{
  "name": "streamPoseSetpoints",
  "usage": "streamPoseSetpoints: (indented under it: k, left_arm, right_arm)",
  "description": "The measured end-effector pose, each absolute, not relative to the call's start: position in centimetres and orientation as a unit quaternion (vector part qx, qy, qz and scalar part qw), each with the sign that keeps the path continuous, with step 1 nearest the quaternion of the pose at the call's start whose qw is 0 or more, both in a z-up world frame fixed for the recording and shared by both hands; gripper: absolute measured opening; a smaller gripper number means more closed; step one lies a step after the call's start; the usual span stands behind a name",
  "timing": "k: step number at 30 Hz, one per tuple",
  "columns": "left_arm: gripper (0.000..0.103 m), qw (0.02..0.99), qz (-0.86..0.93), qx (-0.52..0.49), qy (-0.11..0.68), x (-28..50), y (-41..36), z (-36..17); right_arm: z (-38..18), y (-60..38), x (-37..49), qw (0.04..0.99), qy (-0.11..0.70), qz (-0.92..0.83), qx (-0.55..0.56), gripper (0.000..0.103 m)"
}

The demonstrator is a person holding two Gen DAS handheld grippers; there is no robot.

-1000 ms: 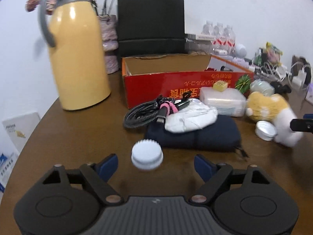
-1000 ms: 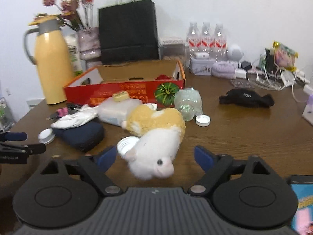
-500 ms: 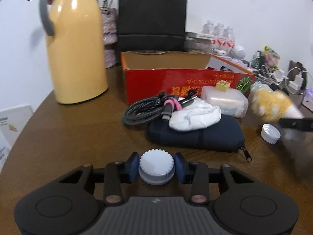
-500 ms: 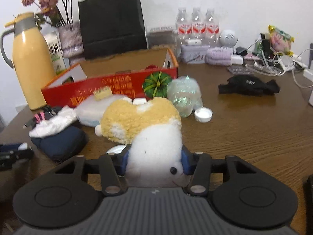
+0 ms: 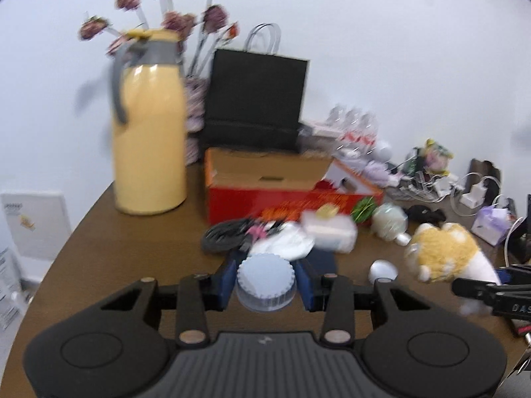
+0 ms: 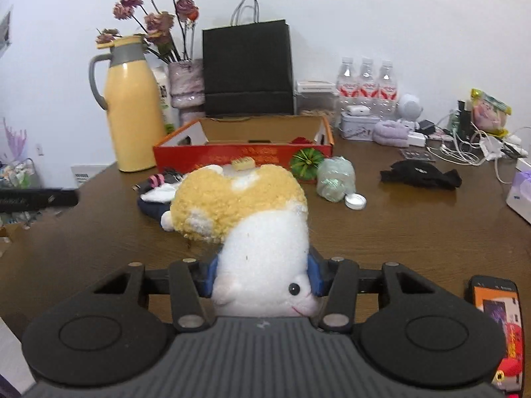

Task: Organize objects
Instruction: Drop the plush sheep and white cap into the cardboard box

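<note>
The left gripper [image 5: 266, 283] is clamped on a white ribbed cap [image 5: 265, 280], held above the table [image 5: 139, 245]; the cap's underside is hidden by the fingers. The right gripper [image 6: 262, 277] is clamped on a plush toy [image 6: 252, 219] near its white head, whose lower face is cut off by the gripper body. The toy's yellow back hides part of a dark pouch [image 6: 151, 209]. Beyond, a red box [image 6: 245, 152] is seen open, its contents mostly hidden. The left view is blurred; cables [image 5: 225, 237] are hard to make out
</note>
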State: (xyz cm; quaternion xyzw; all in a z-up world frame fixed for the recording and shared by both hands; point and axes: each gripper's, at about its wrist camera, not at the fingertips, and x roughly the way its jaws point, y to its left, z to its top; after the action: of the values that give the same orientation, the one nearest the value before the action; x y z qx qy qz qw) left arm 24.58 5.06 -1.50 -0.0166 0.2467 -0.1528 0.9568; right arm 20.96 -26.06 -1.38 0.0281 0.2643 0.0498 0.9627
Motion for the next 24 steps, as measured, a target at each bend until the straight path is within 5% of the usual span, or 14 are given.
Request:
streamPoseSetpoints:
  k: [8, 18, 20, 22, 24]
  left_arm:
    - [0.038, 0.960, -0.176, 0.030, 0.215, 37.3, 0.4, 3.1]
    - [0.040, 0.925, -0.102, 0.011, 0.367, 59.6, -3.0, 1.6]
    - [0.072, 0.922, -0.080, 0.007, 0.378, 61.7, -2.9, 0.6]
    - [0.076, 0.925, -0.070, 0.027, 0.373, 62.4, -3.1, 0.1]
    - [0.081, 0.930, -0.067, 0.042, 0.358, 62.1, -3.2, 0.2]
  right_arm:
    - [3.1, -27.2, 32.1, 0.968, 0.236, 0.074, 0.033, 0.050]
    - [2.7, -25.1, 56.8, 0.931, 0.361, 0.039, 0.039, 0.053]
    - [1.4, -25.1, 60.3, 0.919, 0.387, 0.031, 0.068, 0.067]
    - [0.8, -25.2, 61.6, 0.918, 0.389, 0.012, 0.079, 0.093]
    - [1.0, -25.4, 61.4, 0.924, 0.374, 0.008, 0.082, 0.094]
